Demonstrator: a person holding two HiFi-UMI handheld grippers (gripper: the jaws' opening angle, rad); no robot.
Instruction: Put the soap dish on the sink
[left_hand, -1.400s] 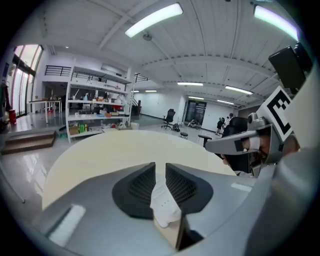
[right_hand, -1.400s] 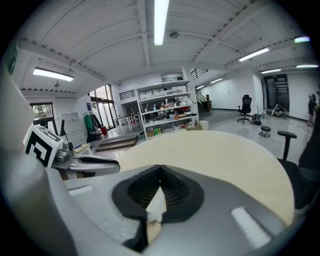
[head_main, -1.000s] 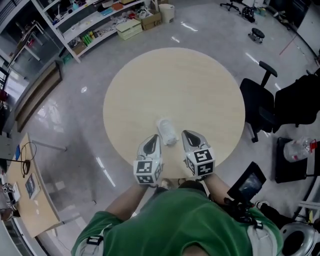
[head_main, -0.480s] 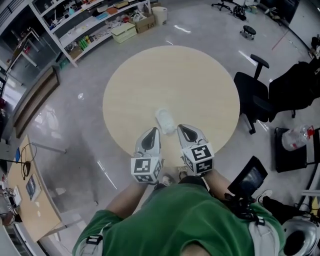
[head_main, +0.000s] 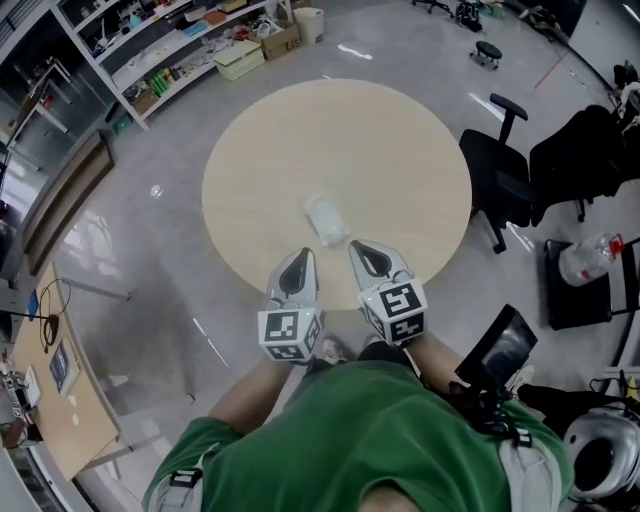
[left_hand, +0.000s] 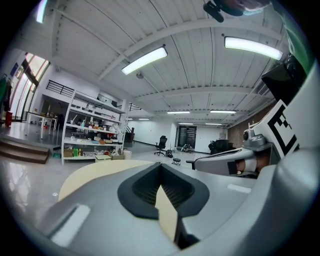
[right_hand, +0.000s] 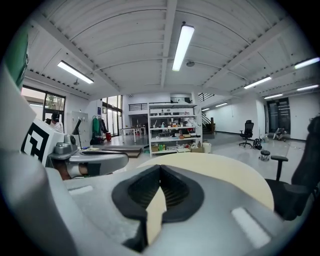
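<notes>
Left tool (head_main: 303, 258) and right tool (head_main: 358, 250) have drawn back from soap dish (head_main: 327, 220).

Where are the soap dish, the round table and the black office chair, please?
soap dish (head_main: 326, 220), head view, its middle.
round table (head_main: 340, 140), head view, bare top.
black office chair (head_main: 497, 188), head view, seat.

soap dish (head_main: 326, 219) on table (head_main: 340, 140) nr edge | L claw (head_main: 303, 258), R claw (head_main: 356, 248) before it | chair (head_main: 497, 190) R of table

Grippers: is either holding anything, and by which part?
Nothing is held. The left gripper and right gripper are both shut on nothing; the soap dish lies apart from them on the table.
</notes>
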